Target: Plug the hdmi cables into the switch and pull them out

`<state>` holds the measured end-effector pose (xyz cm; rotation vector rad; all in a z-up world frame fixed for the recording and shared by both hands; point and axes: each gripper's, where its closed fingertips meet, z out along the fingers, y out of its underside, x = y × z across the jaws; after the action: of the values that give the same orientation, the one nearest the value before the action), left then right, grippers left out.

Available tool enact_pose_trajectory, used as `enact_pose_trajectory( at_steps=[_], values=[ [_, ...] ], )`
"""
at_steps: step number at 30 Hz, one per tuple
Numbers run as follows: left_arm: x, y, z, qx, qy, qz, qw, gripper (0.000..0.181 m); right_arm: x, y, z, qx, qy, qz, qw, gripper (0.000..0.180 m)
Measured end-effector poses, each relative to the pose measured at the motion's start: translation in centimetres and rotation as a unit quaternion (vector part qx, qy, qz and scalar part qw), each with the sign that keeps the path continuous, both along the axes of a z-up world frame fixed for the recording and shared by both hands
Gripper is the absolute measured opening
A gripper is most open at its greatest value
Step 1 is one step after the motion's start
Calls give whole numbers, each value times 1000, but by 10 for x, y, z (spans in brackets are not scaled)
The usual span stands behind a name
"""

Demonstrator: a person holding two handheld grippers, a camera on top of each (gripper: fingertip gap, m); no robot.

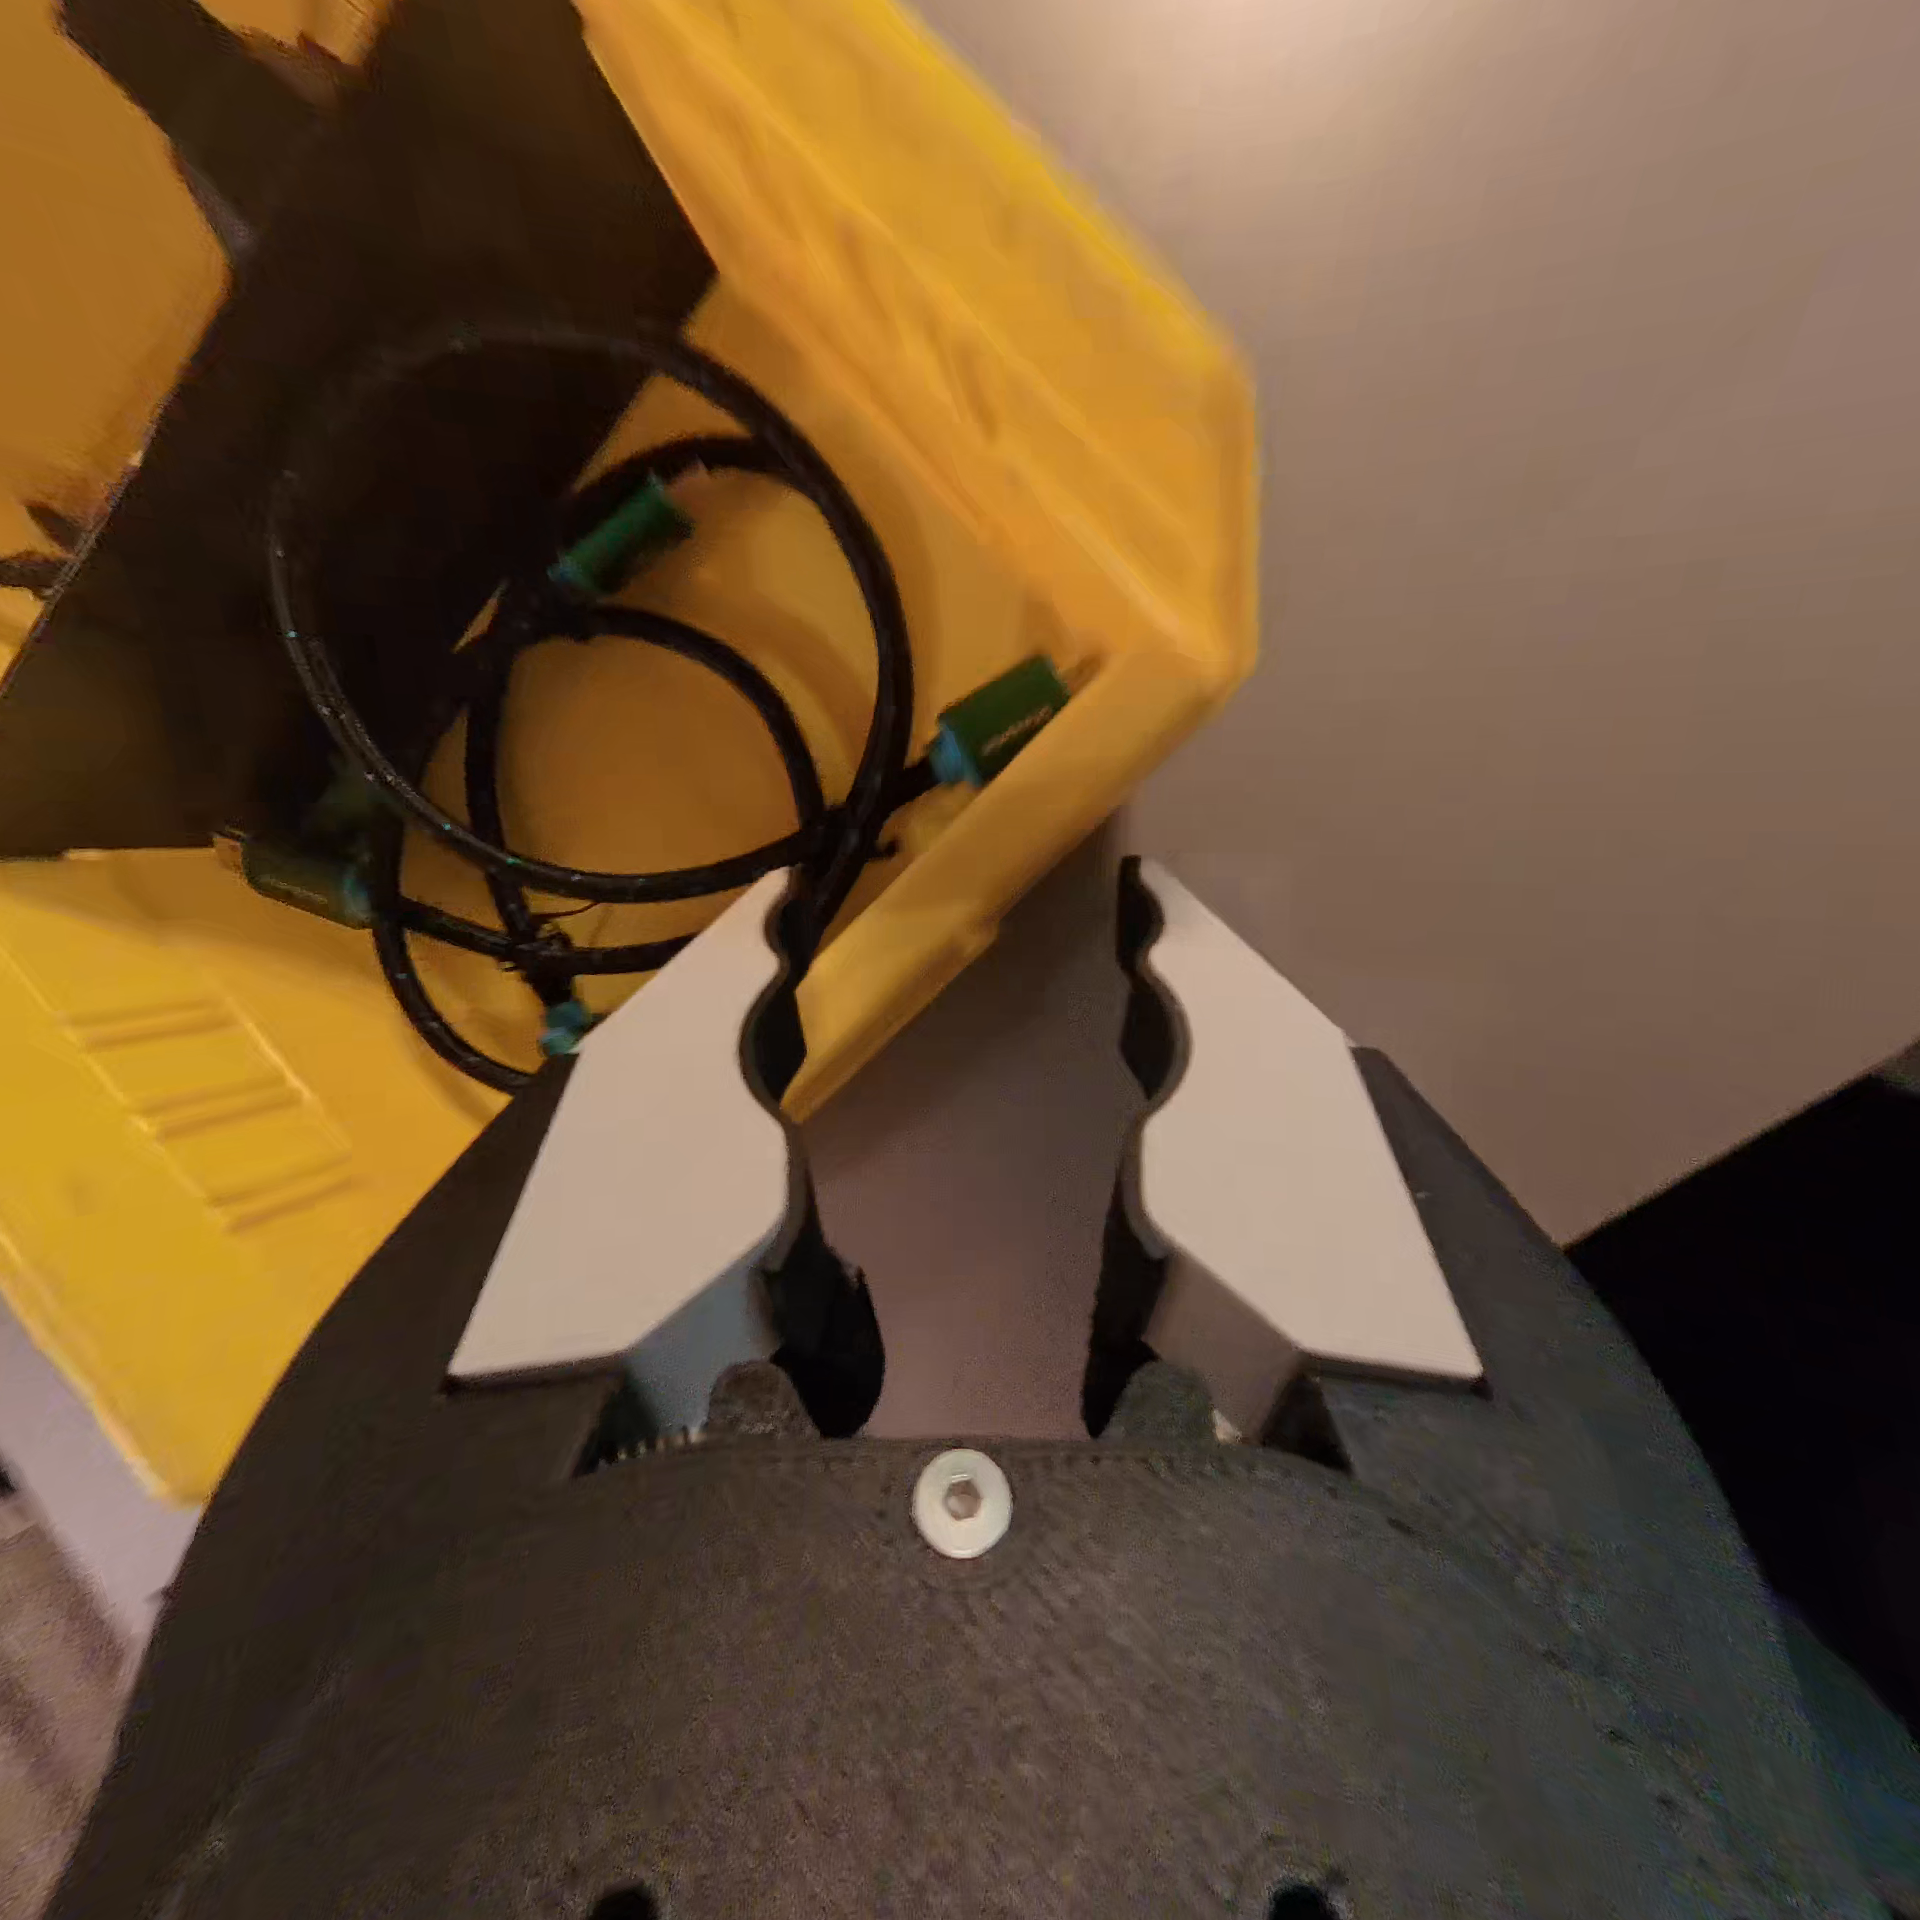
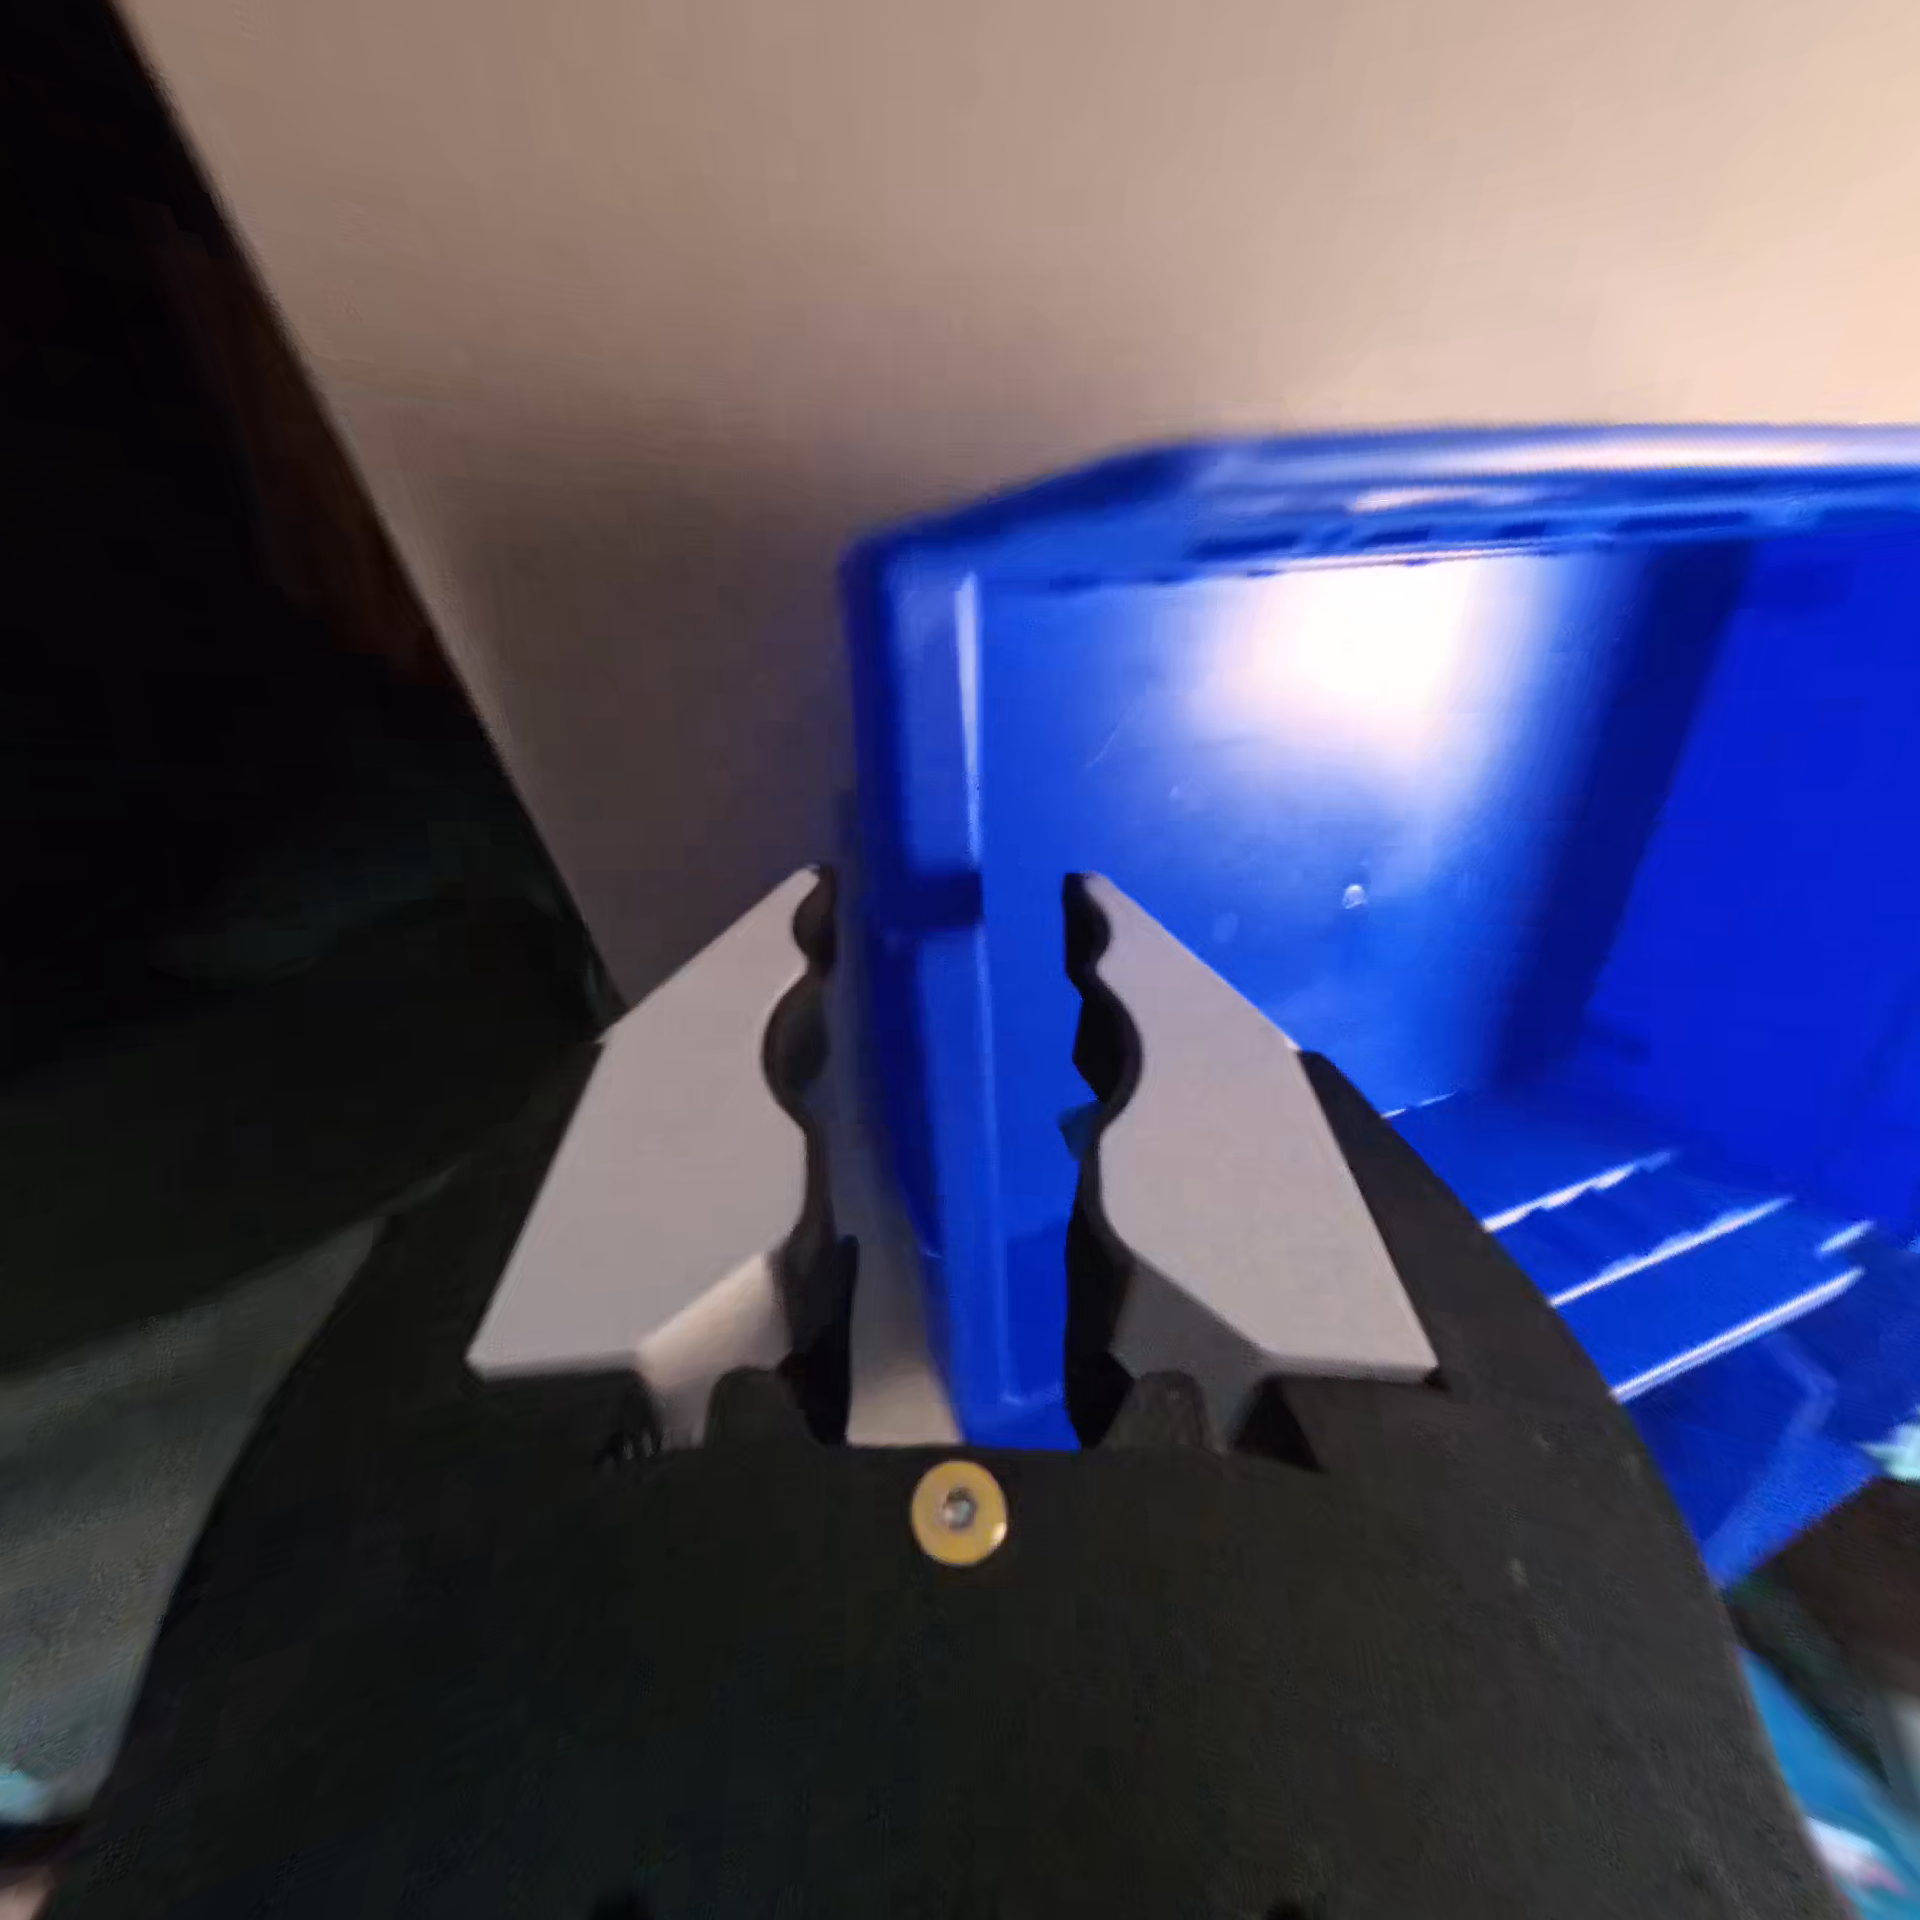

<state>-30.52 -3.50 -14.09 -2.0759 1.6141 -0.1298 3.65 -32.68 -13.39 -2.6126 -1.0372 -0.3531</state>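
Coiled hdmi cables (image 1: pixel 582 665) inside yellow bin (image 1: pixel 935 343), blue bin (image 2: pixel 1299 790) apart

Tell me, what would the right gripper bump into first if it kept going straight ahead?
Probably the blue bin. The right gripper is open, and the bin's near corner edge sits right between its fingers. The picture is blurry, so depth is unclear.

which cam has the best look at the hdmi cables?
Left wrist view. The coiled black hdmi cables with green plugs lie in the yellow bin, in plain sight beyond the open left hand-held gripper. The right wrist view shows none of them, only a blue bin.
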Motion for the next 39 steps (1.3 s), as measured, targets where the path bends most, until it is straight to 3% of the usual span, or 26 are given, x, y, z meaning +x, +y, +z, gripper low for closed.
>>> enact_pose_trajectory(
  at_steps=[3,6,8,11,16,20,26,33,39],
  values=[
    [16,-19,23,-29,-153,17,988,71,-9,22,31,165,147,-109,969,75],
    [34,-17,28,-25,-254,69,964,71,10,41,42,296,201,-225,906,78],
    [40,-1,22,5,-278,112,954,67,15,52,38,336,231,-263,874,74],
    [51,14,31,76,-318,120,937,35,16,63,41,388,248,-287,840,32],
    [31,20,34,199,-290,154,923,3,64,36,46,453,89,-340,819,3],
    [4,4,35,187,-339,178,905,3,83,5,46,478,96,-364,794,6],
    [-35,-20,35,208,-323,210,899,6,96,-13,46,484,81,-376,786,6],
    [-75,21,34,199,-314,256,892,5,122,0,46,500,77,-386,772,3],
    [-103,71,33,199,-287,265,899,3,152,14,46,499,74,-376,778,3]
  ],
)
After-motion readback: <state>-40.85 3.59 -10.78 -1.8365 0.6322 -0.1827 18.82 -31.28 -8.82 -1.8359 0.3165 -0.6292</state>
